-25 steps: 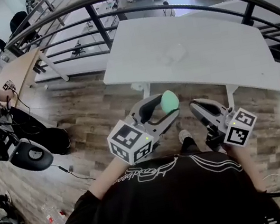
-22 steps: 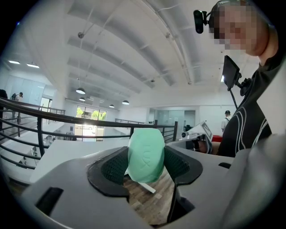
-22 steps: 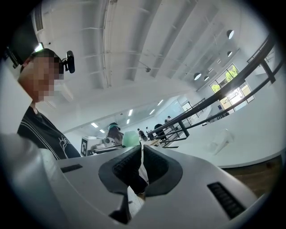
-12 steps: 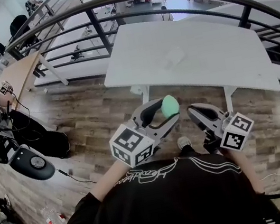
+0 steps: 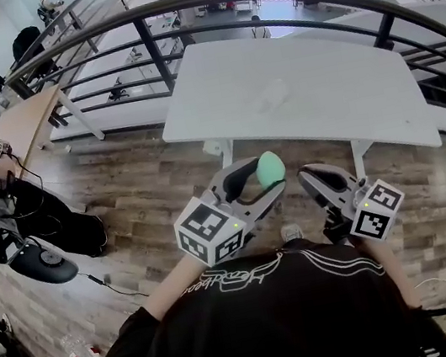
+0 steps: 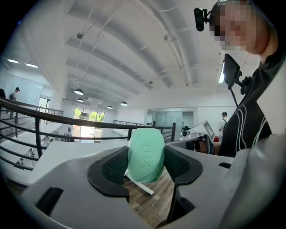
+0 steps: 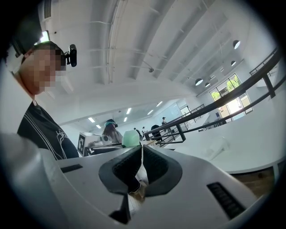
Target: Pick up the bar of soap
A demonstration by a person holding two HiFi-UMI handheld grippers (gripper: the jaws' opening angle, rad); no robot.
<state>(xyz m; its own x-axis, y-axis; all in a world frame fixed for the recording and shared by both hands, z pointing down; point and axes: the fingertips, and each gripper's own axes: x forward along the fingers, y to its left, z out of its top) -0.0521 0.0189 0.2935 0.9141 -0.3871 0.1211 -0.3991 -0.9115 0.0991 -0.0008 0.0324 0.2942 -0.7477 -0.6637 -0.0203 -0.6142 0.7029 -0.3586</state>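
My left claw point(image 5: 266, 177) was closed on the mint-green oval bar of soap point(image 5: 270, 168). The two dark ribbed pads pressed its narrow sides, and the bar stood on end between them. In the left gripper view the soap point(image 6: 146, 154) filled the gap of the left claw point(image 6: 146, 162) from pad to pad. Its broad face, with embossed lettering, was turned towards the camera. The soap was in the air, off any surface. From the head view it hung over the brown wood-plank floor point(image 5: 148, 187), on my side of the white rectangular tabletop point(image 5: 346, 100) and apart from its near edge.

My right claw point(image 5: 311, 173) was held just beside the left one, at about the same height. In the right gripper view the right claw point(image 7: 141, 154) had its pads drawn together, with only a thin slit between them, and it gripped nothing. Past its tips the green soap point(image 7: 131, 137) showed in the other claw.

On the tabletop lay one small pale, translucent object point(image 5: 273, 94), which I could not identify. A dark curved metal railing point(image 5: 176, 6) ran behind the tabletop. My black shirt with white line print point(image 5: 272, 310) filled the bottom of the head view.
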